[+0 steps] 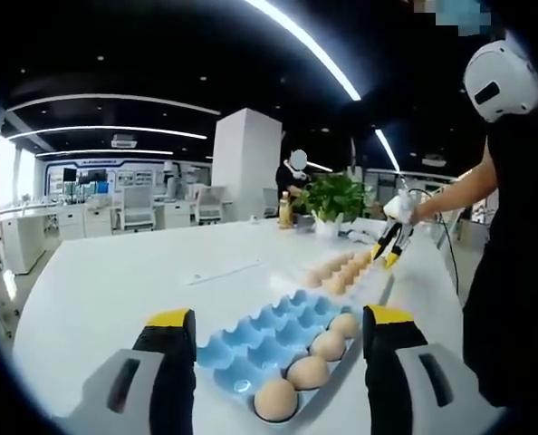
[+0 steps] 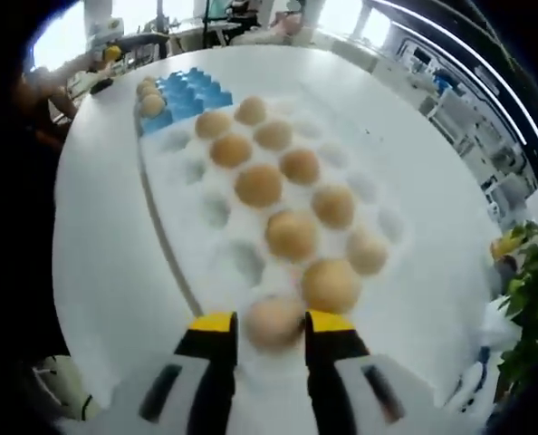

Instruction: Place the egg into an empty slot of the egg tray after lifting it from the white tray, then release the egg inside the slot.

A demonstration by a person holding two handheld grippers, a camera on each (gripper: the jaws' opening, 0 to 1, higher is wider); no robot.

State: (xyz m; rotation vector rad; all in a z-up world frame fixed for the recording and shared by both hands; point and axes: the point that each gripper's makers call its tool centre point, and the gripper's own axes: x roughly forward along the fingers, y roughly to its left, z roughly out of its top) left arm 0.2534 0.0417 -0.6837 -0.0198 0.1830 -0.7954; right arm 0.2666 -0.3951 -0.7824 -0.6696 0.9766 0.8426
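The blue egg tray (image 1: 251,349) lies just ahead of my left gripper (image 1: 278,319), which is open wide, a yellow-tipped jaw on each side of the tray's near end. Several eggs (image 1: 308,372) fill the tray's right row; the other slots are bare. Farther off, the white tray (image 1: 370,281) holds several eggs, and the right gripper (image 1: 389,250) dips to it from a gloved hand. In the right gripper view, my right gripper (image 2: 271,323) is shut on a pale brown egg (image 2: 271,319) at the near edge of the white tray (image 2: 187,208). The blue tray (image 2: 195,89) lies beyond.
Both trays rest on a large white table (image 1: 115,281). A potted plant (image 1: 332,195) and a bottle (image 1: 285,210) stand at its far edge. A person in black (image 1: 513,272) stands at the table's right side. White desks and chairs fill the room behind.
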